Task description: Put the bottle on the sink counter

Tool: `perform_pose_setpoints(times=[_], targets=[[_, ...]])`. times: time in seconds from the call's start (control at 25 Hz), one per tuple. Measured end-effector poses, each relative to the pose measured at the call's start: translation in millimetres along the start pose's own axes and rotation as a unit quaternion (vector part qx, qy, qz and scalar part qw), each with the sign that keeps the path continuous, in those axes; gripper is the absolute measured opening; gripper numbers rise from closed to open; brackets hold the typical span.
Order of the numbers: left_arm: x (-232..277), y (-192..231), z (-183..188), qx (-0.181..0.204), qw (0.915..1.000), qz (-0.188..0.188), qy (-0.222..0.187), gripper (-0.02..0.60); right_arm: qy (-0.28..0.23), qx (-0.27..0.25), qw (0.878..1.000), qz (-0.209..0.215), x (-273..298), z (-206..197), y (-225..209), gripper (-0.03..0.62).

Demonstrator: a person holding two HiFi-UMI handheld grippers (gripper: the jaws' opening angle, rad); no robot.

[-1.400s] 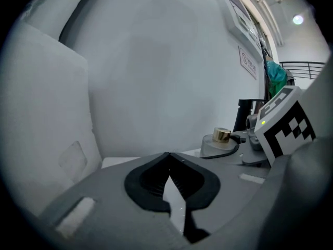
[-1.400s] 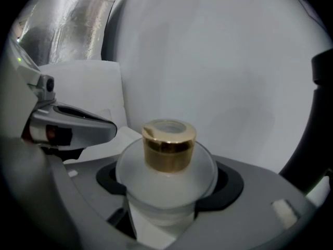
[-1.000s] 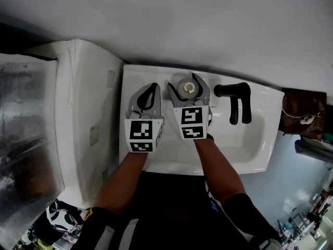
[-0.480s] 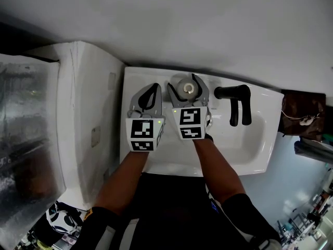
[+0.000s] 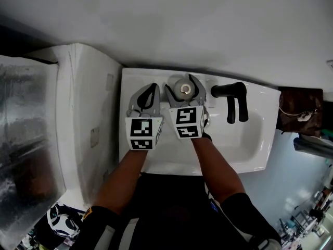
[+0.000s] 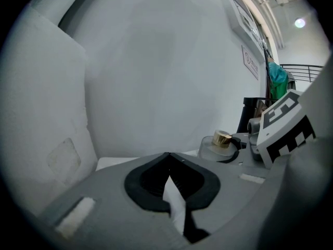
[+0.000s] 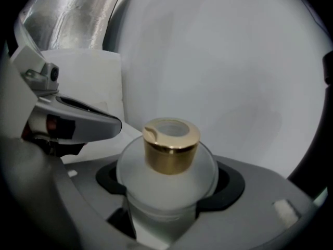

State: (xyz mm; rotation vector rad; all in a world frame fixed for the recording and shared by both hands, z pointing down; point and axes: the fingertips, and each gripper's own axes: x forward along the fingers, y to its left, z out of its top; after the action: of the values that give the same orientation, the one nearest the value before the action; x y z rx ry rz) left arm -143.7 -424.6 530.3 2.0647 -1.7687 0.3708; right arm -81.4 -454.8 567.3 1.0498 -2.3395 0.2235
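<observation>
The white ceramic sink (image 5: 255,139) sits against a pale grey wall (image 5: 208,25), and most of its bowl is covered by the two grippers and the person's bare forearms, so what lies in it cannot be seen. The small frosted, rounded bottle with a shiny gold cap (image 5: 183,89) is upright over the sink's back ledge, just left of the black tap (image 5: 237,100). Its frosted wall (image 7: 169,176) does not let its contents be read. The right gripper (image 5: 184,85) has the bottle clamped. In the right gripper view its grey jaws, lined with black pads (image 7: 231,184), are spread only as wide as the body and press on both sides below the shoulder (image 7: 169,194). The bottle's base is hidden behind the jaws in every view, so whether it rests on the ledge or hangs just above it cannot be told. The left gripper (image 5: 153,86) is just beside the right one, over the ledge's left part, with its jaws brought together at the tips and nothing between them (image 6: 167,158); only a sliver of white surface shows through the gap behind. A tall white cabinet (image 5: 88,119) stands against the sink's left side, and a crinkled silvery sheet (image 5: 26,129) is cut off at the frame's left edge.
</observation>
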Motion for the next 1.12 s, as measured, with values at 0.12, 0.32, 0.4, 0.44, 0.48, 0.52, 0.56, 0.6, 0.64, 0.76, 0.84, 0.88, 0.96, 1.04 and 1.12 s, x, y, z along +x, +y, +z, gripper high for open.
perform_pose_setpoints(times=[0.12, 0.32, 0.4, 0.44, 0.48, 0.52, 0.56, 0.6, 0.64, 0.76, 0.84, 0.88, 0.96, 1.04, 1.12], targets=[[-1, -2, -1, 0.004, 1.0, -0.003, 0.0, 0.002, 0.001, -0.005, 1.0, 0.002, 0, 0, 1, 0.35], [-4, -8, 4, 0.008, 0.9999, -0.012, -0.008, 0.002, 0.003, 0.009, 1.0, 0.004, -7, 0, -2, 0.36], [-6, -11, 5, 0.009, 0.9998, -0.016, -0.011, 0.002, 0.007, 0.015, 1.0, 0.003, -13, 0, -4, 0.362], [-8, -13, 6, 0.011, 0.9997, -0.017, -0.012, 0.002, 0.006, 0.016, 1.0, 0.002, -17, 0, -4, 0.362], [-11, -14, 7, 0.013, 0.9996, -0.019, -0.014, 0.002, 0.003, 0.017, 1.0, 0.001, -20, 1, -4, 0.362], [-14, -15, 8, 0.014, 0.9996, -0.02, -0.016, 0.002, 0.0, 0.018, 1.0, 0.0, -24, 2, -3, 0.362], [-17, -17, 9, 0.016, 0.9995, -0.021, -0.018, 0.002, -0.001, 0.019, 1.0, -0.002, -29, 2, -3, 0.362], [-20, -18, 9, 0.017, 0.9994, -0.022, -0.02, 0.002, -0.002, 0.02, 1.0, -0.005, -34, 2, -2, 0.362], [-24, -20, 10, 0.019, 0.9993, -0.023, -0.021, 0.003, -0.002, 0.02, 1.0, -0.008, -40, 3, -1, 0.362], [-37, -25, 14, 0.024, 0.999, -0.026, -0.026, 0.002, -0.004, 0.025, 0.999, -0.023, -60, 5, 1, 0.36], [-49, -27, 17, 0.029, 0.9988, -0.026, -0.03, 0.002, -0.009, 0.033, 0.999, -0.031, -73, 8, 4, 0.35], [-55, -28, 20, 0.032, 0.9986, -0.026, -0.032, 0.002, -0.013, 0.036, 0.999, -0.034, -80, 10, 6, 0.338], [-66, -32, 25, 0.037, 0.9982, -0.029, -0.038, 0.002, -0.023, 0.041, 0.998, -0.042, -95, 15, 9, 0.3], [-79, -38, 29, 0.042, 0.9976, -0.032, -0.045, 0.002, -0.03, 0.048, 0.997, -0.053, -111, 18, 14, 0.225], [-93, -43, 31, 0.046, 0.997, -0.035, -0.052, 0.003, -0.032, 0.062, 0.996, -0.061, -126, 20, 20, 0.162]])
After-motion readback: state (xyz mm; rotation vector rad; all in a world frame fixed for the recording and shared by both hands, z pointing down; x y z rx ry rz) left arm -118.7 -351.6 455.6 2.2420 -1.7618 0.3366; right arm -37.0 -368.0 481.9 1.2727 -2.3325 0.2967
